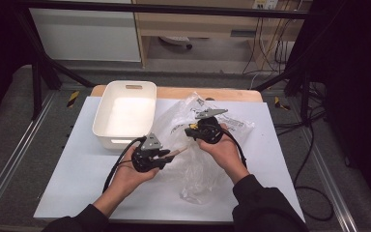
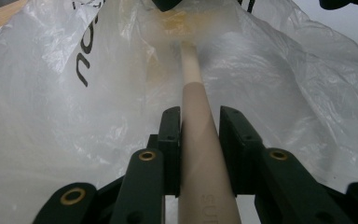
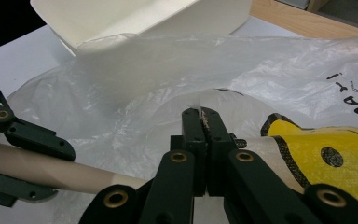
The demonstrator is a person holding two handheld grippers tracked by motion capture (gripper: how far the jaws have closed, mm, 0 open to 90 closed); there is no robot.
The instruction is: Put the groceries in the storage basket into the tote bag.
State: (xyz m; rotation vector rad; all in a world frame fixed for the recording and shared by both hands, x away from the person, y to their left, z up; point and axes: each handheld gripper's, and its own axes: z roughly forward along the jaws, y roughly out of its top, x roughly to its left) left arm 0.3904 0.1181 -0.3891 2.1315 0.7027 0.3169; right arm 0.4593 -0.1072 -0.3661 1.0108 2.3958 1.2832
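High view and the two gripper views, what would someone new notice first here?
The crumpled clear plastic bag on the white table, with both grippers working at it. The left gripper clamps a beige handle running into the bag, while the right gripper pinches the bag's film. Behind them stands a white bin, and something yellow shows through the plastic.

White tub [image 1: 125,113] on white tabletop [image 1: 77,179], wheeled cabinet [image 1: 193,24] behind.

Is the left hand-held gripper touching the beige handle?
Touching. The left gripper view shows the left hand-held gripper with both jaws pressed against the beige handle.
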